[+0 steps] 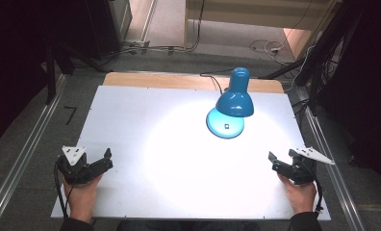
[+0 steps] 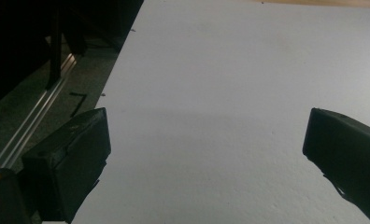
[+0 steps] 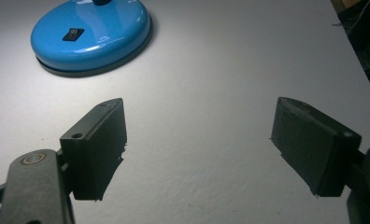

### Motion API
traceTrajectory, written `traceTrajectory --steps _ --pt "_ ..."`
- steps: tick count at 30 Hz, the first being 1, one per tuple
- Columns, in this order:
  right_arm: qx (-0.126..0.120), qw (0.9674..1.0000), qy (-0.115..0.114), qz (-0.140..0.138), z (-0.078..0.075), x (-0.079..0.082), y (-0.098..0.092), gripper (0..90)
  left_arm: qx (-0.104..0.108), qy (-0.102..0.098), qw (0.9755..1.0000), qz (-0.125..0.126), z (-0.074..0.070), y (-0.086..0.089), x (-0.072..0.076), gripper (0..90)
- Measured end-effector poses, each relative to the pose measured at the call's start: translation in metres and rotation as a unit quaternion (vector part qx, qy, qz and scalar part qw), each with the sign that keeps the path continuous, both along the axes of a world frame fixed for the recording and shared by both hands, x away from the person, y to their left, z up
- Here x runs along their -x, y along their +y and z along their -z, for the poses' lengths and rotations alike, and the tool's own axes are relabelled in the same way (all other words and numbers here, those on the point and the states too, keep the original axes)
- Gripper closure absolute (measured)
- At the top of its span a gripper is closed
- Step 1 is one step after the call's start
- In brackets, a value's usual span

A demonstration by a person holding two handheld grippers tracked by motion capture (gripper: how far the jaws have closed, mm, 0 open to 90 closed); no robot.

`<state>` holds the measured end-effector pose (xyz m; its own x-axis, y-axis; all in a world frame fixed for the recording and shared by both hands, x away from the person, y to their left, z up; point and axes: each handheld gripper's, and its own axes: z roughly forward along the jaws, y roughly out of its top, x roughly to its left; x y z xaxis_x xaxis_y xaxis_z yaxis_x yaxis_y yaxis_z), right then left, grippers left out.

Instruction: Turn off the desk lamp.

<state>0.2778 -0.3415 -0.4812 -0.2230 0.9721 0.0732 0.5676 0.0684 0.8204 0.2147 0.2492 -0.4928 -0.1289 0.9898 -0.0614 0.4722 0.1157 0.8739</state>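
Up close, the right gripper view cuts the glossy blue desk lamp (image 3: 92,37) off at its round base, so its stem and shade are out of frame there; just the black rocker switch (image 3: 74,33) on the base can be made out. From above, the lamp's dome shade (image 1: 234,102) overhangs and hides the rear part of that base. It throws a bright pool of light on the white bench top (image 1: 131,125).

The right gripper (image 3: 197,149) sits low over the bench near its right edge, jaws spread wide with nothing between them. The lamp base lies ahead of them and off to the side of the left-hand jaw, well apart from both.

The left gripper (image 2: 206,154) is likewise spread wide and empty, held in the person's left hand (image 1: 82,192) near the bench's left edge. Bare white surface lies between and beyond its jaws. Dark floor and a metal rail (image 2: 38,126) run alongside, too dim to read clearly.
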Motion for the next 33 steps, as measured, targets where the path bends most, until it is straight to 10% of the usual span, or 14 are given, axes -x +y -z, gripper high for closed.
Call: traceTrajectory --steps 33 --pt "-0.007 0.9996 -0.007 -0.026 0.0 -0.012 0.018 17.4 -0.002 0.005 1.0 -0.006 0.002 -0.002 -0.009 1.7"
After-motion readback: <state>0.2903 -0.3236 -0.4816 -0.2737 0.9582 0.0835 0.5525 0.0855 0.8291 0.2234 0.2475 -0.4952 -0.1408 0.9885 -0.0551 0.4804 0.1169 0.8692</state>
